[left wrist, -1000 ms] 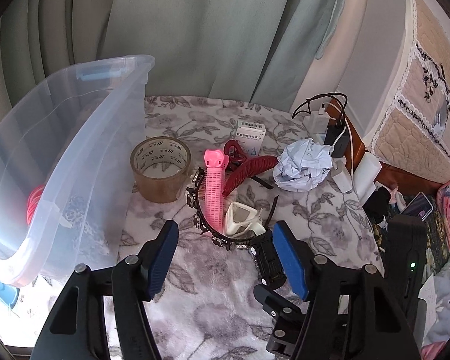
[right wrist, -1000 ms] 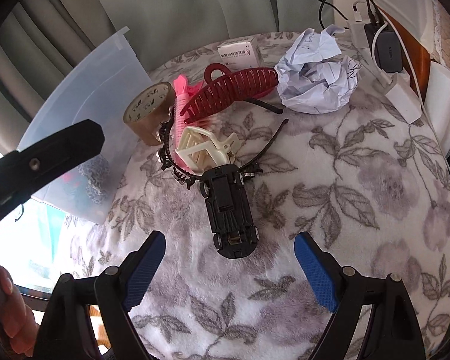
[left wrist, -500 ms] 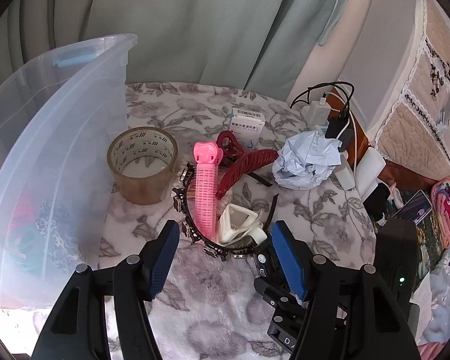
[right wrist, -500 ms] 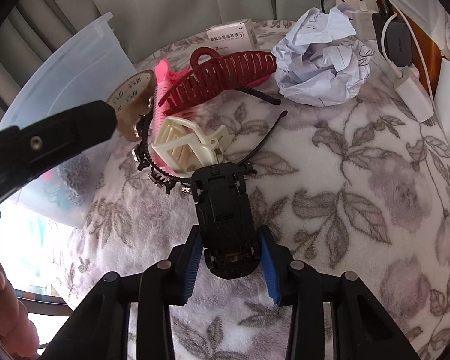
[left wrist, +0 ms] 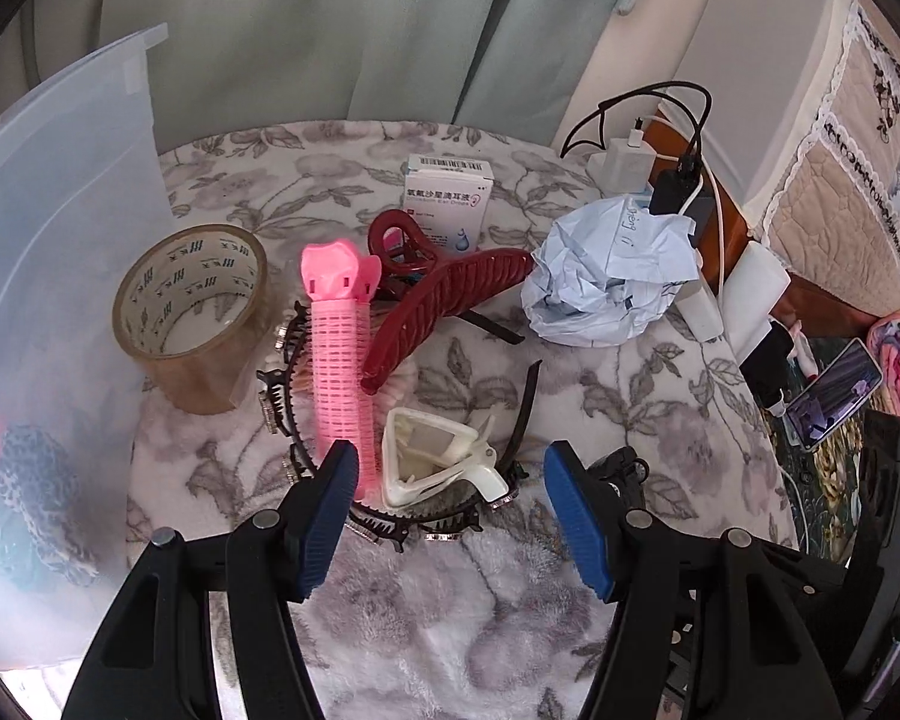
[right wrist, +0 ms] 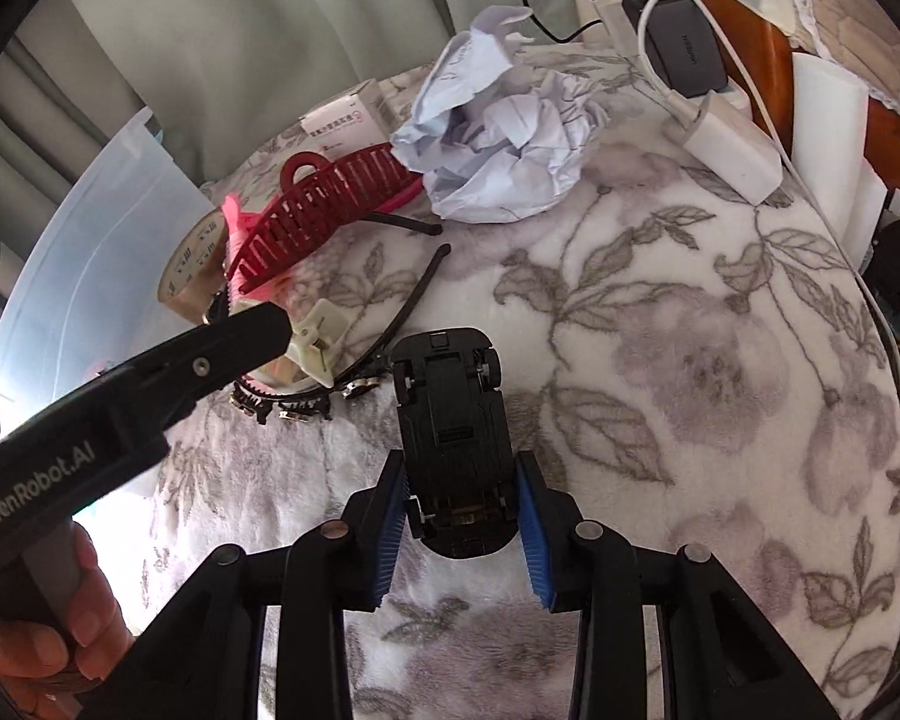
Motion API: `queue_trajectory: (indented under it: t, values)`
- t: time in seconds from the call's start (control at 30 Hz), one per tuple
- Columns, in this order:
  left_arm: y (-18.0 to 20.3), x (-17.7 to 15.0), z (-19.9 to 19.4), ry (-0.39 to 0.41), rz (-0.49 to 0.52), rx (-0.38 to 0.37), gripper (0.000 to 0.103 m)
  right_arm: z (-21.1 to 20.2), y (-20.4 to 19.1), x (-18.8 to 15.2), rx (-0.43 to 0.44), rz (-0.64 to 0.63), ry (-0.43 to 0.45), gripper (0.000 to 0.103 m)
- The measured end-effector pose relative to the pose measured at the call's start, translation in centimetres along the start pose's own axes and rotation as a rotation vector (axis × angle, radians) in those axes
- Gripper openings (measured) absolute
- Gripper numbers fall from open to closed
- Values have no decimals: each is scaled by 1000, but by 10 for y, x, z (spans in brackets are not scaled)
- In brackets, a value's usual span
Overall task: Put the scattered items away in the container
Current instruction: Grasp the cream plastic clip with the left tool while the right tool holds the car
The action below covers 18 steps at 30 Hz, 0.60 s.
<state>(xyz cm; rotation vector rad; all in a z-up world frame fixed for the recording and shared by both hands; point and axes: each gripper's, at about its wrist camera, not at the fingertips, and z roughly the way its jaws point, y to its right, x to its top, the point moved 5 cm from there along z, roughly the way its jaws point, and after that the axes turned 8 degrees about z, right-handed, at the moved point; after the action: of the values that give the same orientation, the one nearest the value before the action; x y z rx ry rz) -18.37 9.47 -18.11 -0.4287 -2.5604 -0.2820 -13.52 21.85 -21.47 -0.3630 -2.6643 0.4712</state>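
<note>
While my right tongs (right wrist: 459,519) grip the upside-down black toy car (right wrist: 450,414) by its rear, blue pads pressed to both its flanks after the jaws closed in on it, the car's nose points to twelve o'clock on the floral fleece blanket (right wrist: 660,360). At ten o'clock from the car lies the black toothed headband (right wrist: 306,405), with the cream plastic claw clip (right wrist: 315,336) inside its curve.

My left tongs (left wrist: 444,510) hang open at a middling width above that same clip (left wrist: 432,456), nothing between the pads. The pink ridged hair roller (left wrist: 339,354) lies lengthwise at eleven o'clock from them, its near end just beside the left pad. The dark red curved hair claw (left wrist: 444,306) rests across the roller's far side, at twelve o'clock. The roll of brown packing tape (left wrist: 195,312) stands at ten o'clock, close to the wall of the clear plastic storage bin (left wrist: 60,276) at nine o'clock. The crumpled pale-blue paper ball (left wrist: 606,276) sits at one o'clock, the small white medicine box (left wrist: 447,198) behind the red claw.
</note>
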Motion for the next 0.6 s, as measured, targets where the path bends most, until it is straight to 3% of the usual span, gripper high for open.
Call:
queue_trajectory:
  t: [0.47, 0.6]
  values:
    - [11, -3, 36, -55, 46, 72, 66, -1, 12, 3, 53, 32, -8, 38]
    - [11, -5, 41, -62, 54, 106, 58, 0, 13, 4, 66, 40, -9, 38]
